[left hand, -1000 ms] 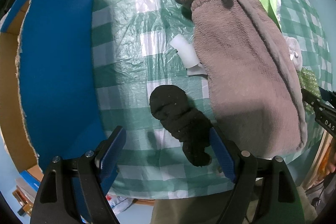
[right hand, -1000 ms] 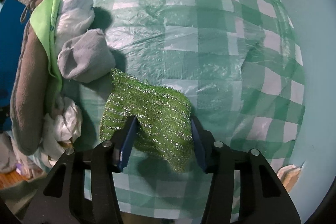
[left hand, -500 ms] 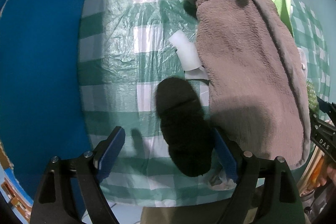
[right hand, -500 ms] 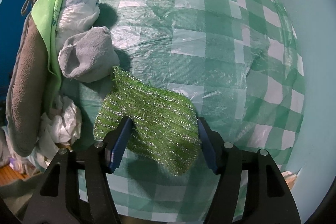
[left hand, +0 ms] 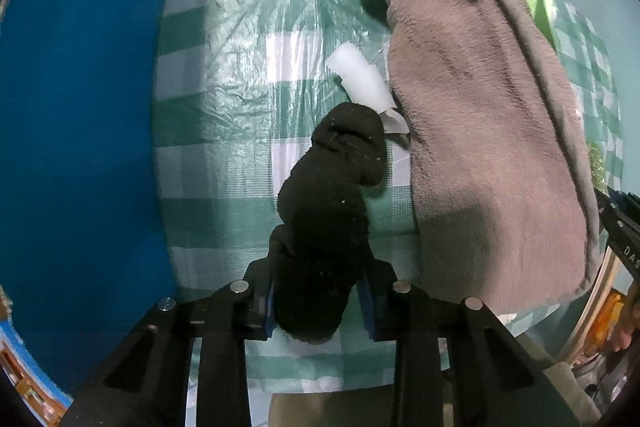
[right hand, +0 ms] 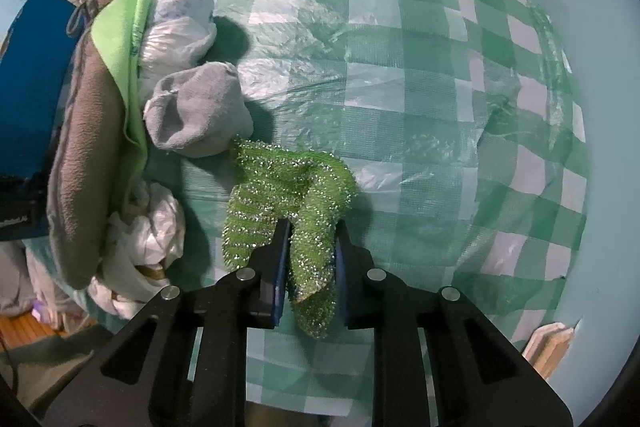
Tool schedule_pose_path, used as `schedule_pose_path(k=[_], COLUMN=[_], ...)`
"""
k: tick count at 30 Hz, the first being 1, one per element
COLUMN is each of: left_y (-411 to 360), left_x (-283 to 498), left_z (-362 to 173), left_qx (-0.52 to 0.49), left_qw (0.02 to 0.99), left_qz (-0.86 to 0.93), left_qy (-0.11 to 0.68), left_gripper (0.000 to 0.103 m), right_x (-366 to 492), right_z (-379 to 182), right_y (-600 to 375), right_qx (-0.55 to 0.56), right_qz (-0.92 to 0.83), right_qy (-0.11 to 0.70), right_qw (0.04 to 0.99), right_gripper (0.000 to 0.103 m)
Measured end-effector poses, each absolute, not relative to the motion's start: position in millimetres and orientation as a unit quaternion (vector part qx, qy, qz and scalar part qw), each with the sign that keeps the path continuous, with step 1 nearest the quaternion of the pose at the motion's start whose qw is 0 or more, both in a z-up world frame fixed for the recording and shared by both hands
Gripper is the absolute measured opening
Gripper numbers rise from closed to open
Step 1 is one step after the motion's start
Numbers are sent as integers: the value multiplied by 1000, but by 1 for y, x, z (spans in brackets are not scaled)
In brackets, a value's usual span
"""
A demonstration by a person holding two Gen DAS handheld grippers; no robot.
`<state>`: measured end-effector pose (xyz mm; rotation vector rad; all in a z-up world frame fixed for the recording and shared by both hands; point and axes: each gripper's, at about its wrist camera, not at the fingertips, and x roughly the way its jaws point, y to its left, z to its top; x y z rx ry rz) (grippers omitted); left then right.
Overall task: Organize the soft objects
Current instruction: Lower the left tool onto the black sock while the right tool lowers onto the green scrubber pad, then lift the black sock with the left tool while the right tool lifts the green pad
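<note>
Both pairs of tongs are closed on something soft, so this looks like the pick-up stage of sorting. The left tongs are clamped on the near end of a black sock. The grip sits at the sock's end, probably so the rest can hang free when lifted. From the tongs the sock runs away across the tabletop, which is covered in green and white checked plastic, and its far end is bunched into a rounded lump. That far end touches a small white roll of paper or plastic. Just right of the sock lies a long brown fleece mitt with its cuff at the far end. To the left stands a large blue board, perhaps the side of a box; I cannot tell whether it is meant to receive the sock.

The right tongs are clamped on a glittery green knitted cloth. They pinch one folded strip of it, and the cloth arches up and over beyond the tips, with a second flap falling to the left of the tongs. A little of it pokes out on the near side of the grip. Just beyond, to the far left, sits a balled grey sock, touching or nearly touching the cloth. Further left are white plastic bags, a lime green cloth and the brown mitt. The tabletop to the right is bare, which seems the likely place to set the cloth down.
</note>
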<state>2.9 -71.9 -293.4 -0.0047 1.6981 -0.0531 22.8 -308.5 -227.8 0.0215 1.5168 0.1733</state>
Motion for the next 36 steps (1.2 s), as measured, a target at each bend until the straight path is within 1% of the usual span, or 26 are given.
schedule_pose_path(k=[4, 5, 8, 10, 20, 21, 23, 25, 29, 36], left_y=[-70, -70, -76, -83, -79, -71, -69, -68, -65, -61], left_x=[4, 4, 4, 5, 7, 17, 20, 19, 28, 23], left_z=[-285, -283, -276, -269, -249, -235, -230, -214, -204, -175], left_qx=[14, 19, 28, 33, 36, 35, 32, 30, 31, 44], left_qw=[672, 675, 683, 687, 697, 697, 701, 706, 712, 730], left_qz=[-29, -30, -33, -36, -43, -45, -47, -50, -55, -60], left_qy=[740, 737, 729, 725, 715, 714, 711, 706, 700, 679], left_gripper=[31, 31, 31, 31, 31, 31, 31, 31, 31, 31], right_x=[19, 18, 16, 14, 3, 1, 2, 3, 2, 0], right_z=[-212, -209, -199, -197, -190, -185, -180, -175, -160, -136], right_y=[-311, -312, -310, -311, -324, -325, -325, -323, -318, -307], right_qx=[16, 18, 25, 28, 51, 51, 53, 57, 63, 59], right_qz=[81, 81, 83, 84, 85, 86, 86, 86, 88, 96], right_qy=[681, 680, 677, 675, 652, 647, 644, 639, 630, 611], right_qw=[727, 728, 731, 733, 752, 756, 759, 762, 769, 783], right_gripper=[18, 17, 15, 14, 13, 13, 13, 13, 13, 13])
